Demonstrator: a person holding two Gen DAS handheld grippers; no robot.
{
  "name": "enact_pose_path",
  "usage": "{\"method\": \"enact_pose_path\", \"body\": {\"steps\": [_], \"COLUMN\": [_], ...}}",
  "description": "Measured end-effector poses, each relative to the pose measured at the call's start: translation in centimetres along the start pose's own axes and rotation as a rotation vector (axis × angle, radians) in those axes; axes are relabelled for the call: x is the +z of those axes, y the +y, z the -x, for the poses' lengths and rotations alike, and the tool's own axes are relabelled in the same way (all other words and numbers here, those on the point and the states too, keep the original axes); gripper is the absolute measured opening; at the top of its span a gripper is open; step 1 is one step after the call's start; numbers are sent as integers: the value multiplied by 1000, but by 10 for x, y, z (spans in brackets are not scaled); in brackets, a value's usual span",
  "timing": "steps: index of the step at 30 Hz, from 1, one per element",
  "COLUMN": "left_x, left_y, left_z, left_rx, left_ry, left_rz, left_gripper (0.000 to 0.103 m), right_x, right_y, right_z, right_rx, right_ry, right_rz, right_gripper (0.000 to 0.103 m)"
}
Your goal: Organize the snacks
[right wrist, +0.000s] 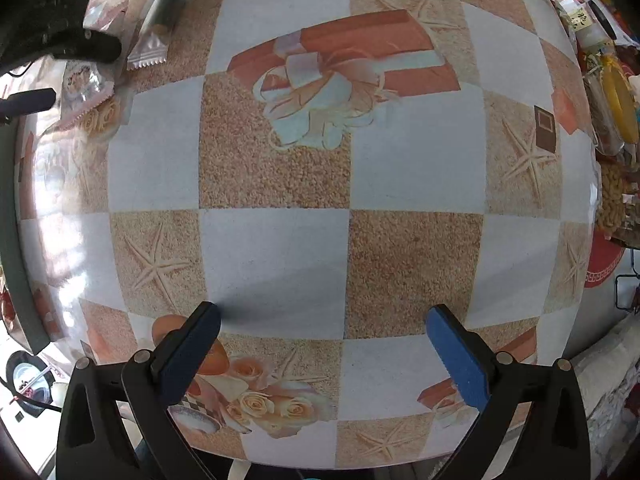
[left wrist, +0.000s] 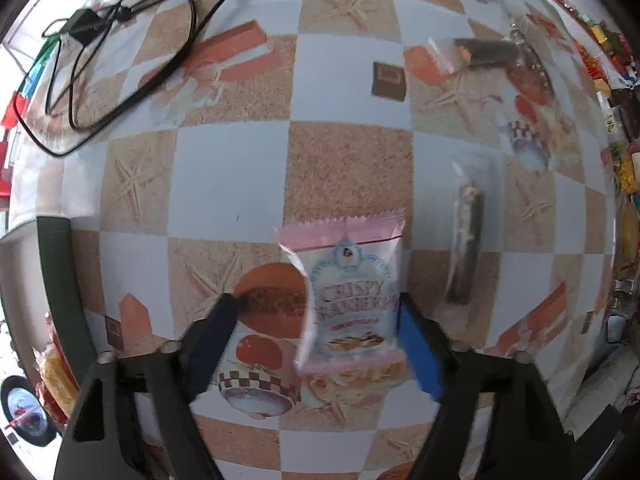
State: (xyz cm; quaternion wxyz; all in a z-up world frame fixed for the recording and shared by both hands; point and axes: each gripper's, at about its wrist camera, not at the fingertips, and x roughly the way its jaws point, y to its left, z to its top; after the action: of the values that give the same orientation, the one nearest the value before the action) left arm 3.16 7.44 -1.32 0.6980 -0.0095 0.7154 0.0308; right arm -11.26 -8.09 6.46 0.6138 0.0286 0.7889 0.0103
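In the left wrist view a pink and white cranberry crisp packet (left wrist: 352, 300) lies flat on the checked tablecloth (left wrist: 224, 184). My left gripper (left wrist: 316, 300) points down over it, open, with the packet between its fingers. The blue right pad (left wrist: 420, 348) is at the packet's edge, while the left finger (left wrist: 212, 340) stands well apart from it. A clear-wrapped dark stick snack (left wrist: 466, 240) lies just right of the packet, and another wrapped bar (left wrist: 480, 54) lies farther back. My right gripper (right wrist: 324, 332) hangs open over bare cloth with nothing between its fingers.
Black cables (left wrist: 120, 60) and a charger (left wrist: 80, 28) lie at the far left. The table's dark green edge (left wrist: 56, 280) runs down the left side. In the right wrist view, snack packets (right wrist: 154, 20) lie top left by the other gripper, and bagged goods (right wrist: 612, 112) crowd the right rim.
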Motion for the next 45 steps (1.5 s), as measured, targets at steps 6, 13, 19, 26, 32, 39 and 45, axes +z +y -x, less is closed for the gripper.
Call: {"method": "enact_pose_path", "body": {"steps": [6,13,19,26,32,39,45], "left_x": [-7,-41,-64,-54,-85,-140,-157], "left_y": [2,39,55,73,72,56,54], "left_z": [6,5,1,-2,7,4,-5], "left_rx": [16,31,7,-7,-13,3,2], "left_ry": [-40,-35,-27,-14,-4,27,65], "left_rz": [-36,-11,2,16,-42,-148,-143], "left_gripper": [44,44,47,53,46,48,80], "right_x": [26,89,146,164,126,31,-15], "right_y": [-1,19,63,95,92,88,81], "right_z": [7,39,49,57,57,32,20], "right_rx": [24,104,118,-25,5,19,24], "right_ry": [4,-90,-149,-179,-143,-62,-21], "right_rz": [-16,-82,-44,20,60,66,11], "right_gripper": [103,103,103,47,22,22,36]}}
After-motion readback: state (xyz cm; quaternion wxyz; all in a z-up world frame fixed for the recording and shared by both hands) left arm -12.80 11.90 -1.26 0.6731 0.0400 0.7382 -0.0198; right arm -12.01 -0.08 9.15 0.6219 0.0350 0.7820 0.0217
